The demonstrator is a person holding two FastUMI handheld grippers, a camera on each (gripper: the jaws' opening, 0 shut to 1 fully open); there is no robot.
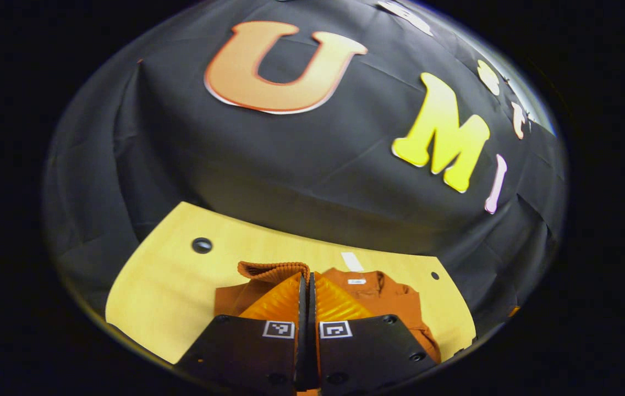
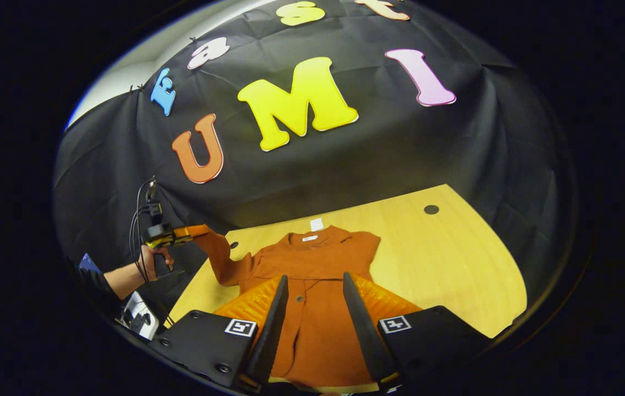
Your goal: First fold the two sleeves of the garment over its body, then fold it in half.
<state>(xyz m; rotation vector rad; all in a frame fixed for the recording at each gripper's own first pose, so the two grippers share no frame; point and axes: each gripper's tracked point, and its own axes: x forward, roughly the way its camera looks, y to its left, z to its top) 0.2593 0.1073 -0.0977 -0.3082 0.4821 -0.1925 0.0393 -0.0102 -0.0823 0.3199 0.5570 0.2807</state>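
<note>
A rust-orange button-front garment [image 2: 312, 264] lies flat on the yellow wooden table [image 2: 455, 258], collar toward the wall. My right gripper [image 2: 315, 276] hovers open over the garment's lower body, with the button placket showing between its fingers. Far left in the right gripper view, a hand [image 2: 150, 258] holds my left gripper [image 2: 175, 235], which has one sleeve [image 2: 219, 258] lifted up and out from the table. In the left gripper view, my left gripper [image 1: 307, 278] is shut on the sleeve's ribbed cuff [image 1: 271, 269], and the garment's collar and body [image 1: 395, 300] lie beyond it.
A small white tag [image 2: 317, 224] lies on the table just behind the collar. Round holes [image 2: 431, 209] [image 1: 201, 245] sit in the tabletop. Bare wood extends right of the garment. Cables [image 2: 139, 220] hang from the left gripper, and a person's sleeve [image 2: 92, 278] shows at lower left.
</note>
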